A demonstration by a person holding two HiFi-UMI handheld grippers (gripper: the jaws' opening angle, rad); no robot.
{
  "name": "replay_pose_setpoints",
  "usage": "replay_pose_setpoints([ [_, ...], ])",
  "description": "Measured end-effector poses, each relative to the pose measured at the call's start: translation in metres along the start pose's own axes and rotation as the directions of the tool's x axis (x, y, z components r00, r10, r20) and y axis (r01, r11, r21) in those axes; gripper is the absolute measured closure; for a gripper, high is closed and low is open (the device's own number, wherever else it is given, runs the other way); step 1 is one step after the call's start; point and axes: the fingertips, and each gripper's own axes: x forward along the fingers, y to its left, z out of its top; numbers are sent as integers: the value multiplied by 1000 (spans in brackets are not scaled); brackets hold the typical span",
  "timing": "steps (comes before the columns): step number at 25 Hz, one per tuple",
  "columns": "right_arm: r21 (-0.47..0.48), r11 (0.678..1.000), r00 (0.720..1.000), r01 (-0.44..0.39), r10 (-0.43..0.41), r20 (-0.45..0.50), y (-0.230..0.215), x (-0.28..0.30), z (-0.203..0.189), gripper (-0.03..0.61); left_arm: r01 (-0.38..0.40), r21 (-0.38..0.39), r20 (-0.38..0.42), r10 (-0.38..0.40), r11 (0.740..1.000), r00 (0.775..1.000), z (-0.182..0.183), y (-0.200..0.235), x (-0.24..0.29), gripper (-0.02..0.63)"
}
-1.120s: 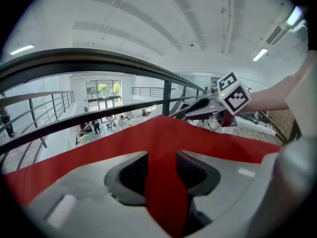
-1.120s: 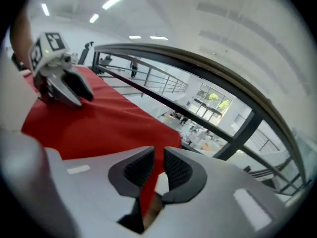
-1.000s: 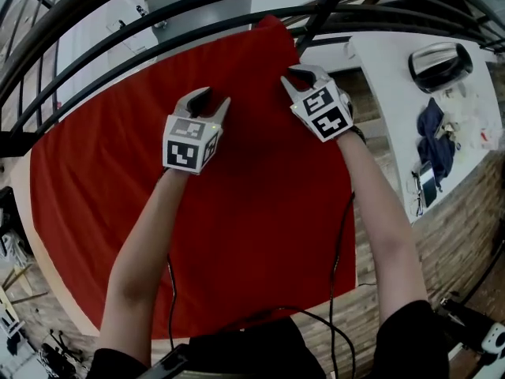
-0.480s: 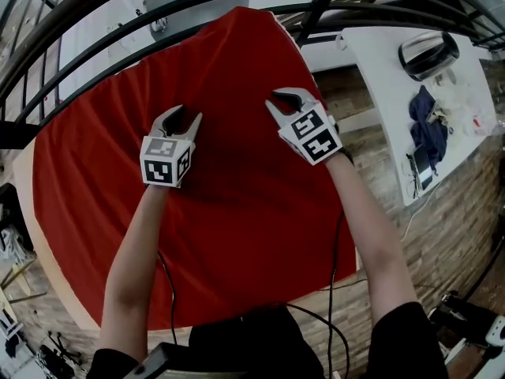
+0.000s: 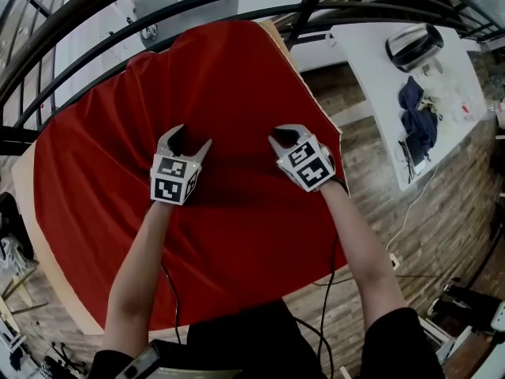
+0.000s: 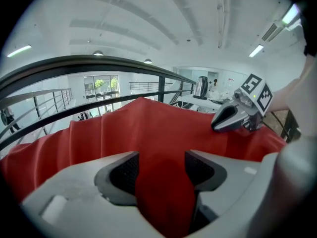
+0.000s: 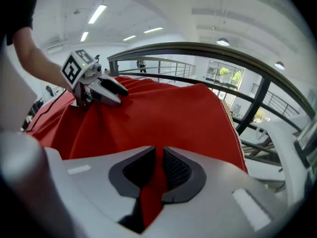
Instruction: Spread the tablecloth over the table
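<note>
Near the table's (image 5: 47, 268) middle we smooth the tablecloth (image 5: 102, 164): left gripper (image 5: 189, 138) jaws have just been opening, cloth loose between them; right gripper (image 5: 285, 135) pinches a fold, probably needing an outward tug next.

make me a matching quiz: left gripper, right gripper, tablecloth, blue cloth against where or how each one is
1 left gripper
2 right gripper
3 tablecloth
4 blue cloth

a pinching a red fold
b on the white table
c jaws apart, nothing clamped
d red, rippled, under both grippers

Pairs: 1-c, 2-a, 3-d, 4-b

The left gripper's jaws have just been opening; the tablecloth lies loose between them.
</note>
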Motion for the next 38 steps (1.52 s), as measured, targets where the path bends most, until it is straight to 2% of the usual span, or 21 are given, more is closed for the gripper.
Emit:
replay_pose_setpoints([
  [4,122,992,1000,9,-11,11,11,-15,-19,531,11,-4,17,-10,1000,1000,-1,-6,-5,318],
  [8,154,988,999,34,-37,18,11,-17,-19,531,-8,-49,42,10,999,999,7,7,-1,331],
  [14,214,968,990,128,-138,32,-21,-1,-1,526,-37,10,33,37,999,999,29,39,29,349],
  [17,188,961,976,201,-213,44,-42,6,6,511,-64,26,27,63,998,998,37,48,45,369],
  [20,147,954,962,262,-269,37,-61,14,16,511,-41,117,-21,43,992,999,42,46,66,364],
  [25,252,923,953,291,-303,12,-112,24,28,511,-33,117,-22,36,993,999,75,61,100,361],
  [27,255,919,950,300,-312,7,-121,24,30,511,-20,130,-28,24,991,999,83,62,111,356],
  [29,226,925,949,305,-315,10,-117,23,30,519,3,153,-31,2,988,1000,85,59,112,351],
  [31,187,939,955,289,-297,15,-99,20,31,569,43,178,-42,-36,983,998,80,53,104,352],
  [32,178,945,959,276,-283,17,-89,18,29,569,63,183,-50,-54,981,997,75,47,97,353],
  [35,194,954,972,228,-235,12,-55,6,13,569,98,194,-63,-87,976,994,48,24,69,348],
  [38,219,960,984,175,-181,4,-17,-3,-1,569,97,209,-58,-87,973,995,24,13,44,348],
])
